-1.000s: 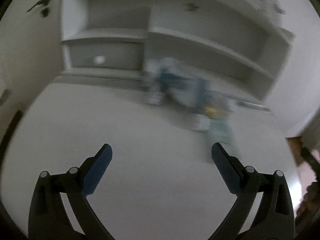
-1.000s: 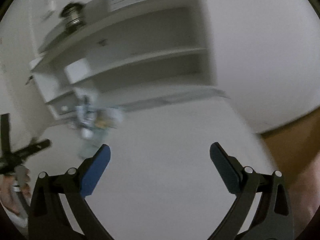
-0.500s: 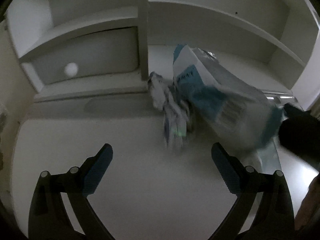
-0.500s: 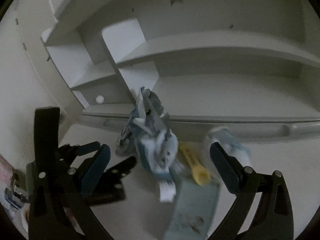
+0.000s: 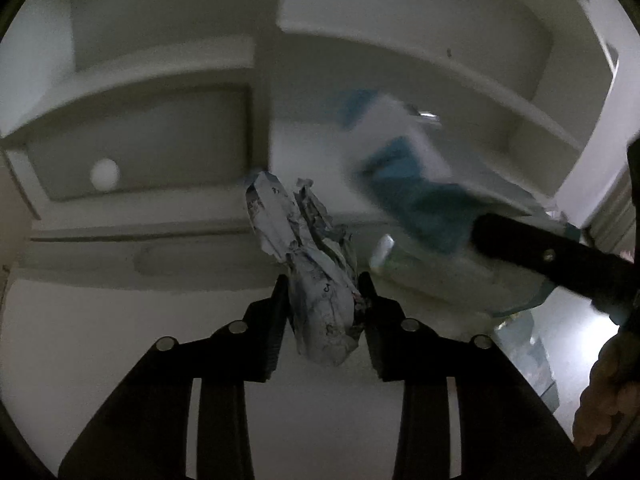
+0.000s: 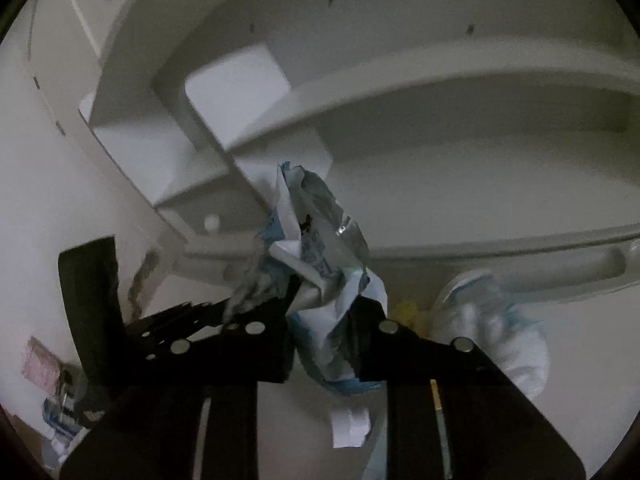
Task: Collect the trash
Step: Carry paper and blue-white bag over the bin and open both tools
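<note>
Trash in both grippers, more left on the desk

Trash is what I have at each hand. Nearest me, my left gripper [image 5: 324,304] has its jaws closing on a crumpled white printed paper wrapper [image 5: 316,292], which sits squeezed between the pads and sticks up past the tips. My right gripper [image 6: 326,320] is likewise closing on a crumpled white-and-blue plastic bag [image 6: 324,276], the pads pressing its sides. Both pieces look gripped but not yet carried anywhere; I see no bin in either view, so the dropping-off is still to do, by my reckoning.

Counted: two grippers, two pieces in hand. Left on the white desk top [image 5: 120,360], seen from the right wrist: one small white paper scrap [image 6: 350,426] just below the bag, one pale blue-and-white wad [image 6: 492,328] to its right, something yellow [image 6: 406,308] between them, too blurred to name. So at least three more.

Farther back stands the white shelf unit [image 6: 440,92], with one round white drawer knob [image 5: 105,174].
</note>
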Demonstrator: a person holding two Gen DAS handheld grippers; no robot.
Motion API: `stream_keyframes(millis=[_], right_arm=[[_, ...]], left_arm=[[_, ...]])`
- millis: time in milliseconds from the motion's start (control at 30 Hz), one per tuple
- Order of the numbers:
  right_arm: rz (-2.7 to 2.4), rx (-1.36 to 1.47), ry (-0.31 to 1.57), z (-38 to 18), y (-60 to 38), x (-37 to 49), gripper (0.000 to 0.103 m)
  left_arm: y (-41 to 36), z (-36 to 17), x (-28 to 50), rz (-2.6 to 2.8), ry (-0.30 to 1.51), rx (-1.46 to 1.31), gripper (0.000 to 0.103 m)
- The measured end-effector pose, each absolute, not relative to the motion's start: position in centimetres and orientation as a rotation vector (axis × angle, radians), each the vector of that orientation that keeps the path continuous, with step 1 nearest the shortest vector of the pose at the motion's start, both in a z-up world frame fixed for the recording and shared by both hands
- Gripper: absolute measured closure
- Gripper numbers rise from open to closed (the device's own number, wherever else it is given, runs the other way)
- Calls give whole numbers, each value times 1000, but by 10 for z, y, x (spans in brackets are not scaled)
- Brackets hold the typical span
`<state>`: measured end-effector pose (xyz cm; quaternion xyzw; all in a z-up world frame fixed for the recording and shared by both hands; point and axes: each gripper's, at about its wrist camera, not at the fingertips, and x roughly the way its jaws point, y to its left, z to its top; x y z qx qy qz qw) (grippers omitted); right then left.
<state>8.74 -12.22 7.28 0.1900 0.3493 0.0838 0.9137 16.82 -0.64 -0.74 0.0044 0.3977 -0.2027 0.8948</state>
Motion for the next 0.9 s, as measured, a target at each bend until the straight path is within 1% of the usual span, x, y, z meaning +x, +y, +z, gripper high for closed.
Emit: stream_keyframes(millis=[67, 200, 367, 433, 533, 733, 900], right_arm=[[130, 390, 663, 82, -131, 81, 82], [74, 371, 622, 87, -139, 79, 82], [115, 410, 647, 79, -142, 82, 82], [179, 437, 667, 75, -139, 83, 83], [242, 424, 699, 70, -123, 87, 83], [151, 367, 649, 80, -125, 80, 83], [171, 370, 674, 79, -125, 83, 83]], left_arm=[[2, -4, 167, -403, 806, -13, 69], [0, -5, 168, -406, 825, -26, 69], [-12, -2, 169, -426, 813, 1, 69], [1, 1, 180, -427, 803, -6, 69], [8, 0, 171, -417, 804, -12, 69], [-2, -3, 170, -414, 826, 6, 68], [-5, -1, 172, -413, 829, 8, 68]])
